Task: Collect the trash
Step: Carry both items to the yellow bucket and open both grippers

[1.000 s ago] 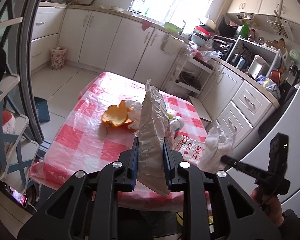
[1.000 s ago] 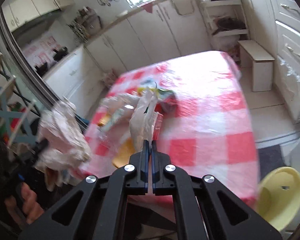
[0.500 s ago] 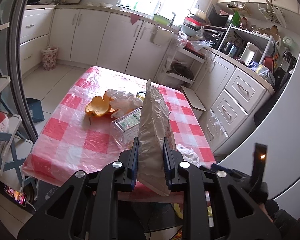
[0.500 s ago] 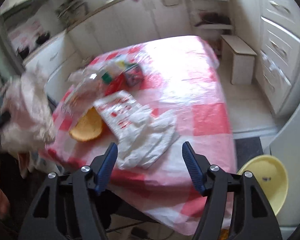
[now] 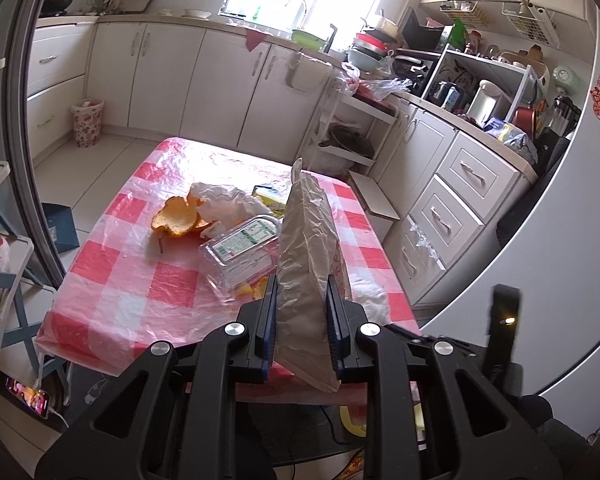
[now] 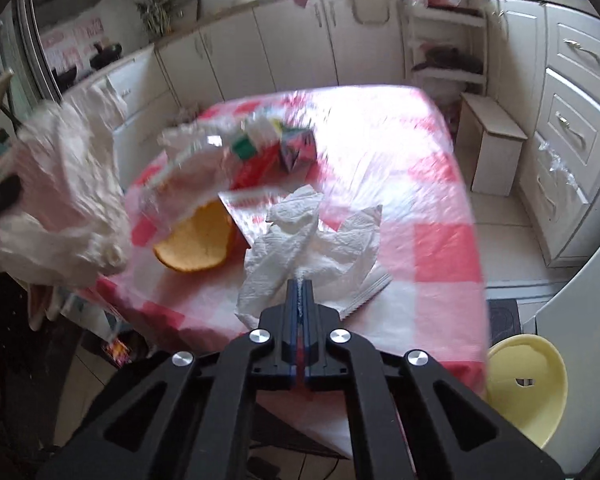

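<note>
While the left gripper (image 5: 302, 322) is clamped on the pale plastic bag (image 5: 306, 264), held upright above the near edge of the table (image 5: 140, 280), the bag's mouth and contents cannot be seen.

Item: clear plastic tray (image 5: 242, 250), labelled, lying mid-table just left of the bag; contents unclear.
Item: orange peel (image 5: 176, 220), far left of the tray, touching a crumpled white bag (image 5: 224, 204).
Item: second piece of orange peel (image 6: 196, 242), near-left on the table in the right wrist view.
Item: white paper towel (image 6: 312, 240), crumpled, at the near edge of the table; the right gripper (image 6: 299, 294) is closed on its near fold, the jaws pressed together on the paper.
Item: small carton (image 6: 298, 148), farther back, blurred.
Item: yellow stool (image 6: 526, 380), on the floor, near right.

Changes: half a second ago the right jaws stood wide over the towel, which lay flat; they have just been closing and now pinch it. The left grip on the bag is unchanged.
</note>
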`<state>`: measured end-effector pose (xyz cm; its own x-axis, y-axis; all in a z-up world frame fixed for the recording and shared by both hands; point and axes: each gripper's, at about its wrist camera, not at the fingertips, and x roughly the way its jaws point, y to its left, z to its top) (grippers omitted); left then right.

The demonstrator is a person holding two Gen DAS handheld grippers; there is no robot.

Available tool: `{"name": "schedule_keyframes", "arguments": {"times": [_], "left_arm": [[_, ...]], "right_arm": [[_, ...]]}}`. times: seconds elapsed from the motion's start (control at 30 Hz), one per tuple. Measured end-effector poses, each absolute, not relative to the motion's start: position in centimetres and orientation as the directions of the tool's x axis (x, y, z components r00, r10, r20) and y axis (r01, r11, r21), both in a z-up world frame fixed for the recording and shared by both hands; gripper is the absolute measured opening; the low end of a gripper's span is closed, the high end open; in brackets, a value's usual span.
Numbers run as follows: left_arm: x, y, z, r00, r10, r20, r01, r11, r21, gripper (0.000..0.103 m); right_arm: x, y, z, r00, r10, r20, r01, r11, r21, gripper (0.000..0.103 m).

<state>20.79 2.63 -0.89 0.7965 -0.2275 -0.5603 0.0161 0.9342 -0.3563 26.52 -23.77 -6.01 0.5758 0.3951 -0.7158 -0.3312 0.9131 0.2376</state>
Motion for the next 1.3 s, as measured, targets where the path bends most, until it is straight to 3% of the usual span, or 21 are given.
{"name": "schedule_keyframes", "arguments": {"times": [0.17,0.47,0.73,0.97,1.1,1.17,1.3], "left_arm": [[20.3,0.4,0.5,0.800,-0.266,-0.538,0.072,0.933,-0.353,0.020],[20.7,-10.1,0.6,0.714,-0.438,-0.546,0.272,0.892,-0.361,0.020],[22.4,-22.8,-5.0,0.510,-0.566,-0.648,0.431,0.820,-0.377,0.020],[26.7,-29.7,-11.5,0.380,-0.525,-0.762,0.429,0.829,-0.358,0.021],[28.1,-30.8,-14.6,0.305,-0.504,-0.808,0.401,0.838,-0.372,0.023],[27.9,-30.9,-14.9,0.295,-0.504,-0.812,0.402,0.836,-0.374,0.025],[27.5,-29.6,-13.6,0.330,-0.506,-0.797,0.410,0.837,-0.362,0.041]], "right_arm": [[24.8,-27.8,-3.9,0.614,0.357,-0.704,-0.279,0.932,0.230,0.003],[21.1,-38.3,-6.9,0.616,0.073,-0.785,-0.026,0.997,0.073,0.003],[20.6,-42.4,-11.6,0.517,-0.017,-0.856,0.093,0.995,0.036,0.003],[23.2,-45.7,-14.1,0.443,0.026,-0.896,0.205,0.970,0.129,0.004],[22.7,-47.2,-13.8,0.450,0.028,-0.893,0.260,0.952,0.161,0.028],[22.4,-47.6,-13.1,0.466,0.026,-0.884,0.271,0.947,0.171,0.030],[21.8,-47.5,-11.3,0.528,0.027,-0.849,0.268,0.943,0.197,0.030]]}}
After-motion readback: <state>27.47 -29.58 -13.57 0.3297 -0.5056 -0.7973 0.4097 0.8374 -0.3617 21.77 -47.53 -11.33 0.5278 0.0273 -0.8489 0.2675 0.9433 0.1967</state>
